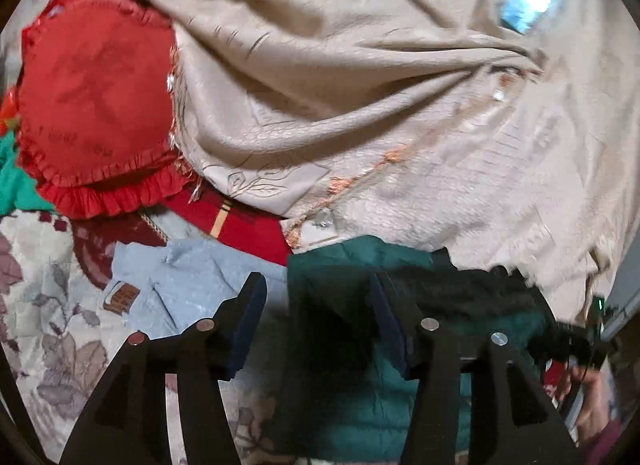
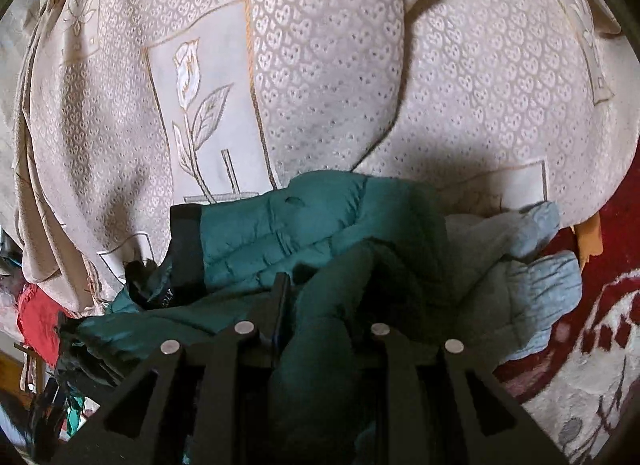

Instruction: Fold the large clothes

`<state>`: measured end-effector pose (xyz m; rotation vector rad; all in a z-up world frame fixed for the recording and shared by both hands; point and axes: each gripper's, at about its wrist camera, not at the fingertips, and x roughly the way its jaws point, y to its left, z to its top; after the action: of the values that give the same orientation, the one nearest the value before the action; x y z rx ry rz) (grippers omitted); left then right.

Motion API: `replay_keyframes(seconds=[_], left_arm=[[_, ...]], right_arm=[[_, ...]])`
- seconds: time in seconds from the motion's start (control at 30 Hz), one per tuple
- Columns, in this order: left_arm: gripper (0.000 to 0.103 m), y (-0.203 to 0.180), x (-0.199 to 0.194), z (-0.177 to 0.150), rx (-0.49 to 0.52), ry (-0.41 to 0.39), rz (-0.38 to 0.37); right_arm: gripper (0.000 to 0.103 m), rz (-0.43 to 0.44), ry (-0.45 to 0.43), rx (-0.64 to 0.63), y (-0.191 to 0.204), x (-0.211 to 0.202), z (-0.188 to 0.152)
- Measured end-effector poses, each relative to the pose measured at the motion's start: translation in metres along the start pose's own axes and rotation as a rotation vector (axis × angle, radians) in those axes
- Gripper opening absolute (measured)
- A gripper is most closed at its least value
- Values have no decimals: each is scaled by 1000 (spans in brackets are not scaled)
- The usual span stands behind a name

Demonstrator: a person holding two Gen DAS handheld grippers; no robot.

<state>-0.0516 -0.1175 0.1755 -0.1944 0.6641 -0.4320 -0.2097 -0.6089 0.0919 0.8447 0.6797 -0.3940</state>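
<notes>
Right gripper (image 2: 316,305) pinches a fold of the green puffer jacket (image 2: 280,225); left gripper (image 1: 316,317) stands half open over it, gripping nothing; we judge the jacket, lying near us below the beige patterned cover (image 2: 320,65), light, soft, springy and slippery, best taken at its dark hem (image 2: 184,249); beside it lie grey-blue sweatpants (image 2: 536,265) and, far left, a red frilled cushion (image 1: 96,105).

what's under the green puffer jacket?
Light-blue garment pokes out beneath the green puffer jacket, on the red patterned rug. How far it extends underneath is hidden.
</notes>
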Motion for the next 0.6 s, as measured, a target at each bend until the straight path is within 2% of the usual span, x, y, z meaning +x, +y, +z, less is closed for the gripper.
replay_keyframes(seconds=[0.07, 0.13, 0.17, 0.2, 0.27, 0.37, 0.47, 0.6], left_arm=[[35, -14, 6, -15, 62, 30, -6], [35, -30, 26, -33, 123, 103, 24], [35, -34, 38, -39, 139, 137, 46], [34, -39, 57, -45, 155, 180, 78], [33, -40, 77, -53, 161, 214, 123], [33, -36, 103, -56, 147, 232, 166], [33, -38, 109, -55, 148, 229, 182], [33, -43, 111, -53, 170, 217, 199]], right_arm=[[24, -2, 5, 10, 2, 3, 1], [33, 7, 18, 15, 4, 3, 2], [46, 24, 30, 11, 7, 1, 3], [64, 40, 40, 1, 10, -3, 4], [76, 61, 30, -52, 22, -22, 4], [77, 37, -46, -176, 46, -66, 0], [79, 50, -130, -238, 60, -100, -11], [79, 108, -179, -344, 73, -112, -33]])
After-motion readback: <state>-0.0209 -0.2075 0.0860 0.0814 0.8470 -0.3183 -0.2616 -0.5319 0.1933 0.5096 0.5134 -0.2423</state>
